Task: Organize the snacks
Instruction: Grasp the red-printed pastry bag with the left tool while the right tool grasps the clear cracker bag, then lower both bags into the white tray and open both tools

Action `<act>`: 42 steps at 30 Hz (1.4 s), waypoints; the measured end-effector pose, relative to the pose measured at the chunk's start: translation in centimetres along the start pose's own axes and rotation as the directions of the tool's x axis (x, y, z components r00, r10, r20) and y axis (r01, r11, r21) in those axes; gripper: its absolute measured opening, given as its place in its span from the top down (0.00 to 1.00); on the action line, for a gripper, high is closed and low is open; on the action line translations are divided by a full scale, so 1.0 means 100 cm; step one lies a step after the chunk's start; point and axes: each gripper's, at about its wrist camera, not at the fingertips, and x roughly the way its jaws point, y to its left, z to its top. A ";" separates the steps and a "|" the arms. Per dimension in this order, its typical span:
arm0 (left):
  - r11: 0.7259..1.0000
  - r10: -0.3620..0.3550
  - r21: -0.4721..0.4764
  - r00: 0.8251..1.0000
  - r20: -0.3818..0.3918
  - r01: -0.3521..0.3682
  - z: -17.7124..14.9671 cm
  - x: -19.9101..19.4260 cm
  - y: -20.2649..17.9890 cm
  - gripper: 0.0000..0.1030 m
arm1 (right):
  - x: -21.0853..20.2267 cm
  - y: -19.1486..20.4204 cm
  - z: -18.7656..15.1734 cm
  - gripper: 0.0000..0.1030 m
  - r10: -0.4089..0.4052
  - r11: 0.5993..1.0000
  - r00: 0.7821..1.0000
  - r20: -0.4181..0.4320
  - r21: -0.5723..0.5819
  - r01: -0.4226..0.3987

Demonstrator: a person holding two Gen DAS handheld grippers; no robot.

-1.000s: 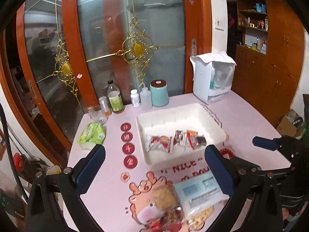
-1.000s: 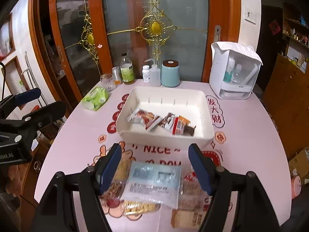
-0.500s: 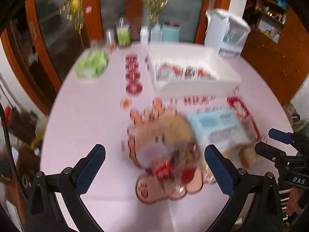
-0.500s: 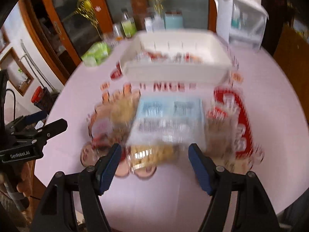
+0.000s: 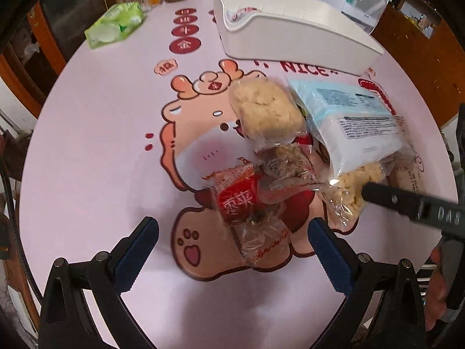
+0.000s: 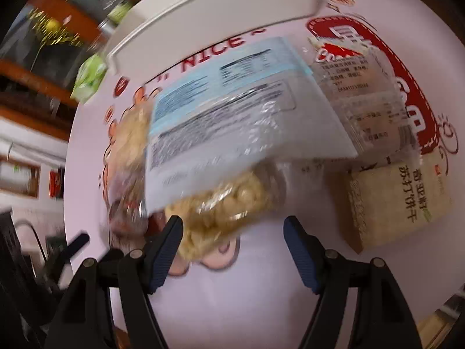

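- Picking one packet at a time is advised: the snack pile point(image 5: 293, 157) lies loose on the bench point(image 5: 96, 145), just in front of the white bin point(image 5: 290, 37), which already holds some packets.
- The red packet point(image 5: 237, 200) sits nearest the left gripper point(image 5: 232, 250), whose jaws stand wide apart and hold nothing.
- The clear bag of pale puffs point(image 6: 229, 203) lies under the blue-and-white packet point(image 6: 232, 110); it is best gripped at its free end.
- The right gripper point(image 6: 232, 247) is seen about half open and empty, one pad right at the bag.
- The cracker packet point(image 6: 398, 200) beside it should be left undisturbed.
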 end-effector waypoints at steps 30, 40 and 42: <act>0.996 -0.015 -0.088 0.999 -0.043 0.011 0.020 0.038 0.009 0.50 | 0.032 0.042 0.001 0.18 -0.230 0.934 0.972 0.043 -0.272 0.233; 0.998 0.011 -0.059 1.000 -0.024 -0.012 0.003 0.018 -0.001 0.53 | -0.020 0.022 -0.018 0.19 -0.130 0.939 0.985 0.109 -0.305 0.158; 0.998 0.017 -0.052 1.000 -0.010 -0.018 -0.001 0.005 -0.002 0.53 | -0.035 0.021 -0.020 0.19 -0.114 0.938 0.984 0.138 -0.311 0.153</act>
